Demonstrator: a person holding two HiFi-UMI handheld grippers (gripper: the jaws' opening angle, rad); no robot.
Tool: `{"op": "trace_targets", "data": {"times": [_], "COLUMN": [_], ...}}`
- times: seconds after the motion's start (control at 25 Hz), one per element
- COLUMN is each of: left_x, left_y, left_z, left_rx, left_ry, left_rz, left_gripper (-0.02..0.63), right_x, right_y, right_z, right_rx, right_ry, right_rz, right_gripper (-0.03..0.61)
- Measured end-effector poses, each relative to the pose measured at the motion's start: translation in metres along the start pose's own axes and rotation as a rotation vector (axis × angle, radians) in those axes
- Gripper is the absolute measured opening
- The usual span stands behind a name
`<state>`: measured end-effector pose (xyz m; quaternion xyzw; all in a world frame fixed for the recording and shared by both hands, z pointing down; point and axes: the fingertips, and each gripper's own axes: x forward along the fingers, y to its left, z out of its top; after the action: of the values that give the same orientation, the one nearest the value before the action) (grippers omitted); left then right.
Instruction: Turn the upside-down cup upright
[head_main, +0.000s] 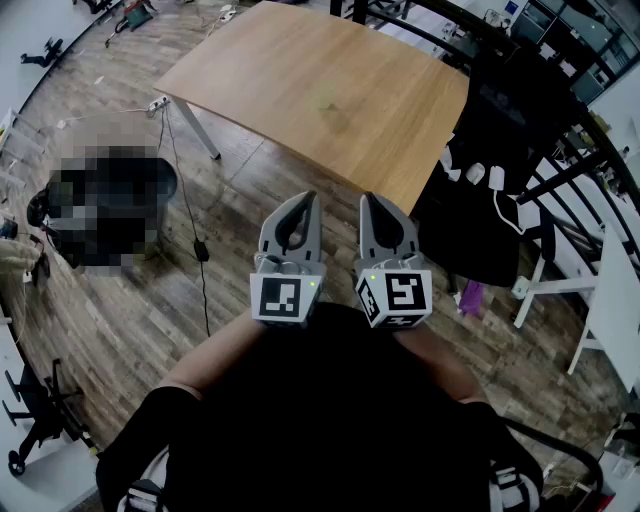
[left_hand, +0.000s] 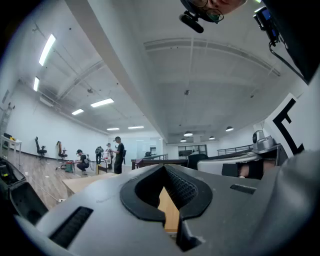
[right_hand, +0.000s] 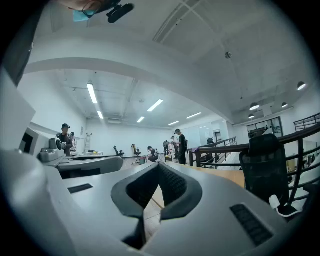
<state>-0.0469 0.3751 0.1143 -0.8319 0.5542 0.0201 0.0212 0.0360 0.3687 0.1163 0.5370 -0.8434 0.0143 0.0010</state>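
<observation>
Both grippers are held side by side close to my body, pointing level toward a bare wooden table (head_main: 300, 70). No cup shows clearly in any view; only a faint pale smudge (head_main: 326, 101) marks the tabletop. In the head view the left gripper (head_main: 305, 197) and right gripper (head_main: 368, 198) are shut, with nothing between their jaws, and both stop short of the table's near edge. In the left gripper view the left gripper (left_hand: 164, 167) has its jaws meeting, with table wood visible through the hole between them. The right gripper view shows the right gripper (right_hand: 159, 165) the same way.
A black office chair (head_main: 500, 150) draped with dark cloth stands at the table's right, beside a black railing (head_main: 590, 150). A white table leg (head_main: 197, 128) and a cable (head_main: 190, 210) sit on the wooden floor to the left. A white desk (head_main: 615, 290) is at far right. Several people stand far off.
</observation>
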Motion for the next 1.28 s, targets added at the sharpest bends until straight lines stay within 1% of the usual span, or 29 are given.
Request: {"op": "trace_targets", "data": {"times": [0.4, 0.52, 0.64, 0.72, 0.84, 0.92, 1.0, 1.08, 1.2, 1.28], "left_x": [0.008, 0.010, 0.007, 0.008, 0.017, 0.026, 0.038, 0.050, 0.083, 0.116], "left_y": [0.016, 0.027, 0.042, 0.051, 0.064, 0.078, 0.093, 0.100, 0.109, 0.119], "left_z": [-0.008, -0.005, -0.013, -0.020, -0.028, -0.034, -0.044, -0.054, -0.070, -0.079], "left_rx": [-0.027, -0.011, -0.045, -0.055, -0.051, -0.062, -0.099, -0.118, -0.107, -0.103], "left_ry": [0.015, 0.016, 0.028, 0.042, 0.055, 0.079, 0.114, 0.138, 0.144, 0.155], "left_rz": [-0.015, -0.035, -0.037, -0.050, -0.093, -0.096, -0.076, -0.075, -0.087, -0.071], "left_gripper": [0.008, 0.008, 0.008, 0.008, 0.008, 0.008, 0.008, 0.008, 0.008, 0.008], "right_x": [0.017, 0.026, 0.037, 0.044, 0.055, 0.066, 0.080, 0.096, 0.131, 0.163], "right_y": [0.006, 0.013, 0.022, 0.023, 0.020, 0.017, 0.011, 0.002, -0.021, -0.042], "right_z": [-0.002, -0.003, -0.008, -0.014, -0.025, -0.032, -0.041, -0.049, -0.061, -0.069], "right_rx": [-0.002, 0.002, 0.038, 0.058, 0.059, 0.058, 0.057, 0.053, 0.050, 0.056], "right_ry": [-0.002, 0.005, 0.019, 0.028, 0.059, 0.083, 0.112, 0.136, 0.156, 0.161], "right_rz": [-0.007, -0.018, -0.026, -0.042, -0.083, -0.106, -0.121, -0.129, -0.132, -0.135], "right_gripper": [0.012, 0.012, 0.012, 0.012, 0.012, 0.012, 0.012, 0.012, 0.012, 0.012]}}
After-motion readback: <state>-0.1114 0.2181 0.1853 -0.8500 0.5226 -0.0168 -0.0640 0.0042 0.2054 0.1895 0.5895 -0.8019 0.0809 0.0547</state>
